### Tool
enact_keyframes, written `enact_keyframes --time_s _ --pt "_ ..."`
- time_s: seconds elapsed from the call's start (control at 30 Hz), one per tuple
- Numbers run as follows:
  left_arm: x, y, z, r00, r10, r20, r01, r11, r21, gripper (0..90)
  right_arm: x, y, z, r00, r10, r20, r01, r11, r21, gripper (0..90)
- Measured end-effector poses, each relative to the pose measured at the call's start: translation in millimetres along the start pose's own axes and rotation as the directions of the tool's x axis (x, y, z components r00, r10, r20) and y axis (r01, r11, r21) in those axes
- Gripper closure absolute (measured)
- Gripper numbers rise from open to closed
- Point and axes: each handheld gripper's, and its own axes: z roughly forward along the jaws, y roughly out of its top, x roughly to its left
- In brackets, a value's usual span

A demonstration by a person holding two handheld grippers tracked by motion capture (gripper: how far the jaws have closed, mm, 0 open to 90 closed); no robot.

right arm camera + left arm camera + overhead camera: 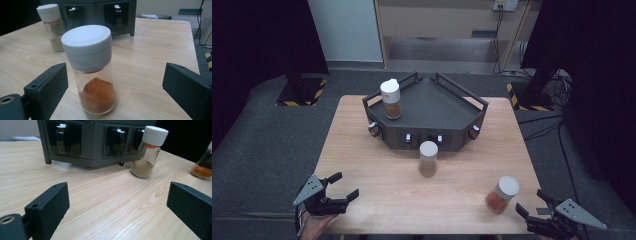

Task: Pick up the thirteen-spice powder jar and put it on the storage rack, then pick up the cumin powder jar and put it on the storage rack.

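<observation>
three spice jars are on my screens, and parts of each view are cut off. in the high view the person's hands sit at the bottom edge, so i see little of them behind my left gripper [344,187] and right gripper [531,202]. the right edge of the left gripper view clips the orange jar [91,72] to a sliver. the small labels on the rack [427,107] fronts are too blurred for me to read.

the orange jar stands upright on the wooden table [377,200] near the front right corner, just ahead of my right gripper. it is clear glass with a white ribbed cap, about a third full of orange powder heaped to one side. my right jaws are wide apart with the jar ahead between them, not touching it.

my left jaws are also wide apart over bare wood, holding nothing. the tan jar [428,159] stands just in front of the rack. a third jar [391,99] sits on the rack's left corner.
</observation>
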Motion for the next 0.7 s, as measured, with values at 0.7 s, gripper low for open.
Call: enact_keyframes --time_s 0.7 --pt "0.7 2.1 1.7 0.9999 -0.002 0.01 0.001 0.9996 0.027 2.5 0.7 0.1 -0.7 1.0 -0.003 -0.003 0.003 1.0 -0.005 6.3"
